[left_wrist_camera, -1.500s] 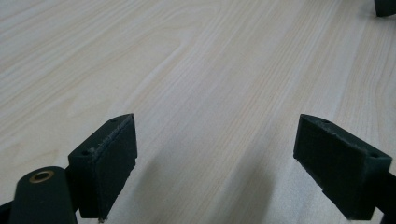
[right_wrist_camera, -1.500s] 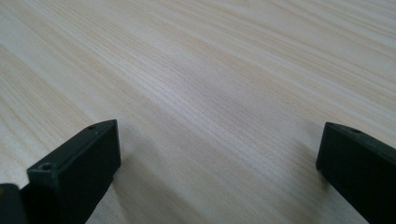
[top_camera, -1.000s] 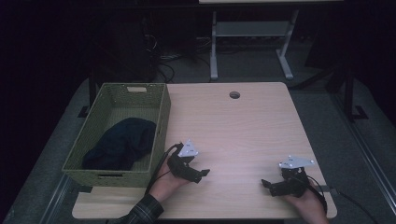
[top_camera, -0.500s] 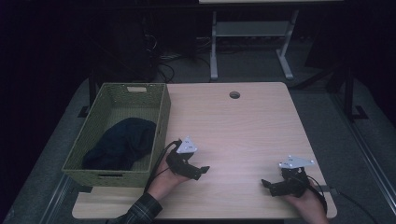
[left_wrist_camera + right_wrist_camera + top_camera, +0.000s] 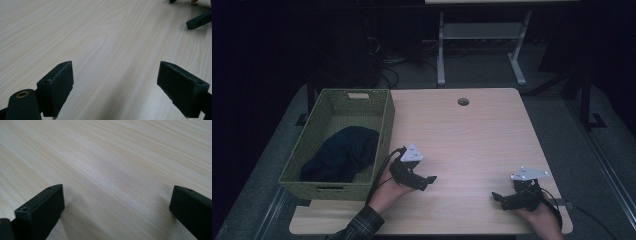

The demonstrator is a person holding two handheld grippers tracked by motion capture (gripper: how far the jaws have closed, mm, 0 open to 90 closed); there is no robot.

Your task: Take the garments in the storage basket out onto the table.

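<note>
The left gripper (image 5: 428, 178) has drifted a little nearer the person and farther from the basket's wall than it was a second ago; the right gripper (image 5: 498, 196) has hardly stirred. Both sets of jaws stand spread wide with nothing between them, only pale wood grain running under each pair. The left one hovers just beside the near right corner of the green basket (image 5: 299, 162), pointing out across the bench (image 5: 472, 140) rather than toward the basket. The right one sits low at the near right edge, well apart from it, aimed back toward the middle.

The dark cloth (image 5: 343, 152) lies heaped in the basket's near half, untouched. I'd judge the work has barely begun, and that small retreat by the left hand puts the cloth no closer to being lifted.

The cloth is so dark against the shadowed weave that its folds and edges are hard to read, and the basket's near wall hides its lower part. The person's forearms are cut off at the frame's bottom.
</note>
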